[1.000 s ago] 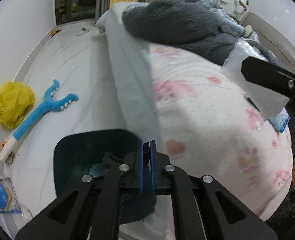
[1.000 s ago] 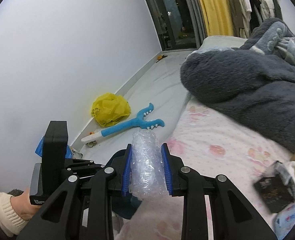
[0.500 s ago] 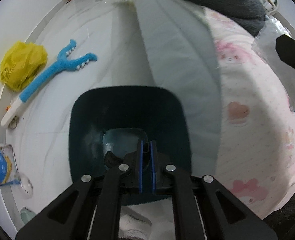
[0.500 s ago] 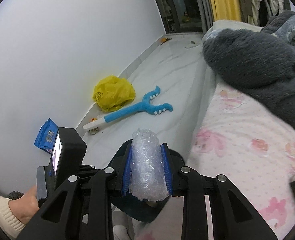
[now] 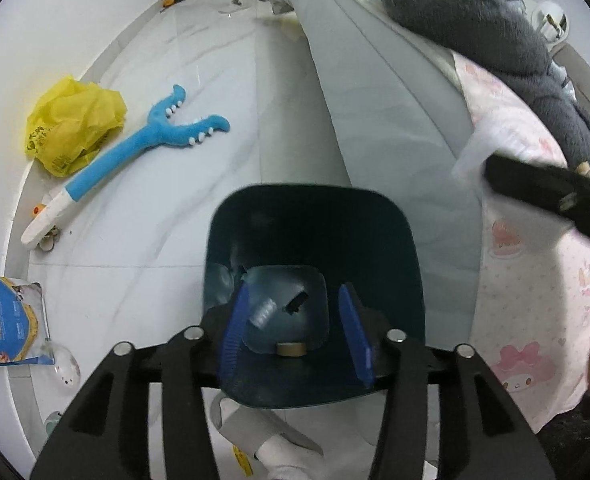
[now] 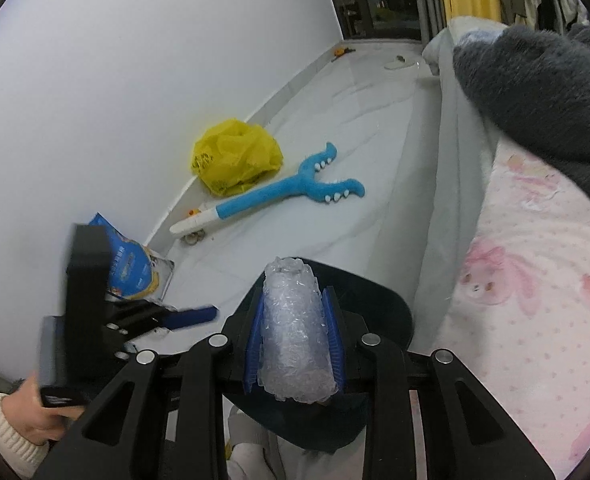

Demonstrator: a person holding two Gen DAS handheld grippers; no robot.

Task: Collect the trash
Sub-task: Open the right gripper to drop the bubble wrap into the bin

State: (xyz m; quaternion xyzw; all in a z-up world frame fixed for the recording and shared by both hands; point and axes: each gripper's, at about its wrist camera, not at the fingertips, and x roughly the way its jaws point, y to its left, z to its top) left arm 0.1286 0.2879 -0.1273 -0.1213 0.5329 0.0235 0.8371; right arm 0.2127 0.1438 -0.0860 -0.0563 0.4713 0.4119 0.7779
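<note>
The dark teal square plastic bin (image 5: 315, 216) is standing on the floor beside the bed; the left gripper (image 5: 297, 332) is hanging over its mouth, jaws opening, nothing between them; the right gripper (image 6: 293, 344), just above the bin's rim, is pinching an upright roll of clear bubble wrap (image 6: 293, 332).

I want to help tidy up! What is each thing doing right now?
Left gripper: fingers opening over the bin, nothing between them.
Right gripper: shut on bubble wrap.
Bin: upright, trash inside.
Yellow bag: crumpled on floor.
Blue toy: lying flat.
</note>
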